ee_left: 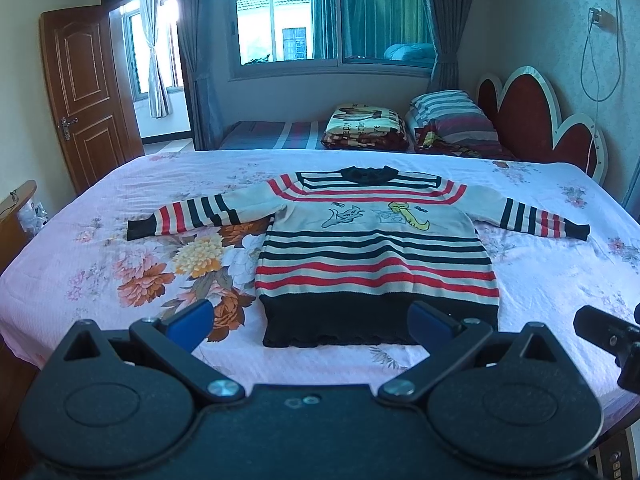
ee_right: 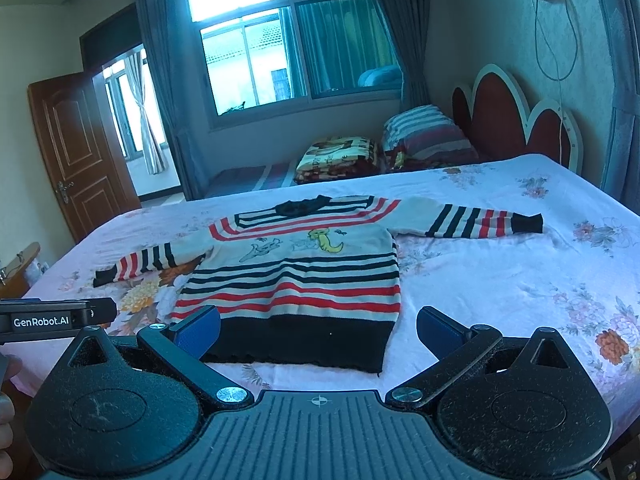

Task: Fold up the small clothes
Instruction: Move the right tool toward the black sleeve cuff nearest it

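A small striped sweater (ee_left: 372, 248) in white, red and black, with a cartoon print on the chest, lies flat and face up on the pink floral bed sheet (ee_left: 120, 200). Both sleeves are spread out sideways and the black hem points toward me. My left gripper (ee_left: 312, 322) hovers open just before the hem, nothing between its blue pads (ee_left: 192, 322). In the right wrist view the sweater (ee_right: 296, 276) lies ahead and slightly left. My right gripper (ee_right: 318, 330) is open too, above the hem's right part. The left gripper's body (ee_right: 56, 320) shows at that view's left edge.
The bed's near edge runs just under both grippers. A second bed with a folded blanket (ee_left: 366, 128), a striped pillow (ee_left: 452, 120) and a red headboard (ee_left: 536, 120) stands behind. A wooden door (ee_left: 88, 96) is open at the left. A hand (ee_right: 6, 408) shows at the left edge.
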### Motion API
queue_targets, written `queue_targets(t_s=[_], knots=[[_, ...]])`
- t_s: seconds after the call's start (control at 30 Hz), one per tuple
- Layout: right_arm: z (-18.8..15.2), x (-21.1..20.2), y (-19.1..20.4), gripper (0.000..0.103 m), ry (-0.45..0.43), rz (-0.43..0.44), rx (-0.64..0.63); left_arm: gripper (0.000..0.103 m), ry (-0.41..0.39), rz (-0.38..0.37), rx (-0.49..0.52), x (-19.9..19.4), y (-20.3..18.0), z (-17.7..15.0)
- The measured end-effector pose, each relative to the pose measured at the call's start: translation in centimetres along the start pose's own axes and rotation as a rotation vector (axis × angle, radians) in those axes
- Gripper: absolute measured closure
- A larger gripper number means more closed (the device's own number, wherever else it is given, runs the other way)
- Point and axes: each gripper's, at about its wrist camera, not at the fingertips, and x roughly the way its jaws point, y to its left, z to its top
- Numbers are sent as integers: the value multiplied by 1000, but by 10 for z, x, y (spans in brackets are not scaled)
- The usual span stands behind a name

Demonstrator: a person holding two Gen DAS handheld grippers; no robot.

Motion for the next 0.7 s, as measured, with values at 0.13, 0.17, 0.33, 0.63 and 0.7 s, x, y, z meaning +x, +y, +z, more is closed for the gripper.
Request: queue_targets(t_s=[0.13, 0.17, 0.33, 0.63, 0.7], knots=[[1, 8, 0, 0, 2, -8, 5, 0, 6, 2, 5, 8, 1, 3], [2, 10, 0, 0, 5, -10, 9, 0, 8, 2, 6, 10, 1, 4], [7, 25, 2, 0, 14, -23, 17, 0, 19, -1, 10, 25, 5, 9], [18, 61, 13, 0, 29, -57, 31, 0, 29, -10, 21, 58, 17, 27], [22, 70, 15, 0, 28, -69, 39, 0, 35, -12, 24, 68, 22, 31]])
